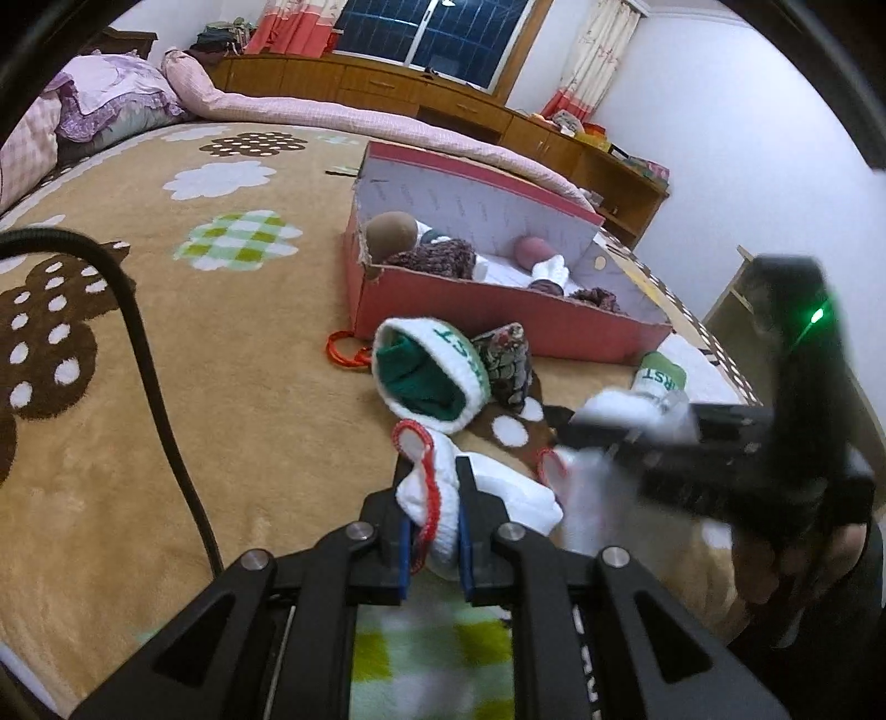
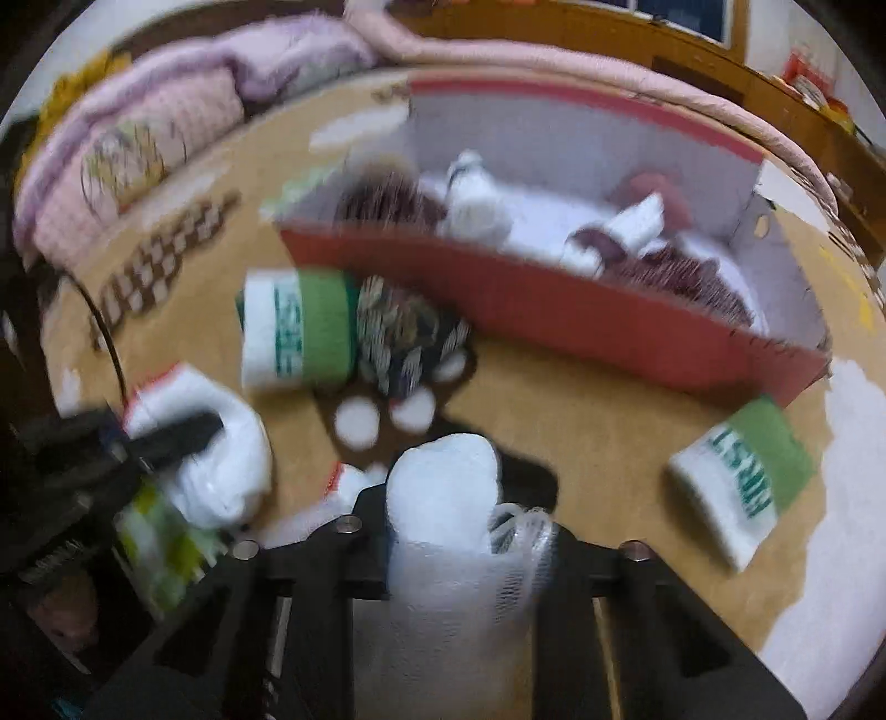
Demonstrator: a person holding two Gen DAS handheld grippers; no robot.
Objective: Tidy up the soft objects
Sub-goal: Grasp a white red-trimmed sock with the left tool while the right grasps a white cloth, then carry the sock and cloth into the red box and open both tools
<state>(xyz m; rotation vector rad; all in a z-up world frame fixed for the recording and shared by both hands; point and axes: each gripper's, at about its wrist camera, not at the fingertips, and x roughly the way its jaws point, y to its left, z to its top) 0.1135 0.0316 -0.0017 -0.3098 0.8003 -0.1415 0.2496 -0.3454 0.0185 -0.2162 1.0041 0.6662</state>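
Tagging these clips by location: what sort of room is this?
Most likely a home bedroom. The work surface is a bed with a flower-patterned blanket, pink and purple bedding is piled at its far end, and curtains frame a dark window over wooden cabinets.

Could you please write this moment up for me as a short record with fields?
setting: patterned blanket on a bed
container: red box, open, already holding several rolled soft items
left gripper: shut on a white sock with red trim
right gripper: closed around a white sock; the view is blurred
loose on blanket: green and white sock roll, dark patterned roll beside it, another green and white sock near the box's corner
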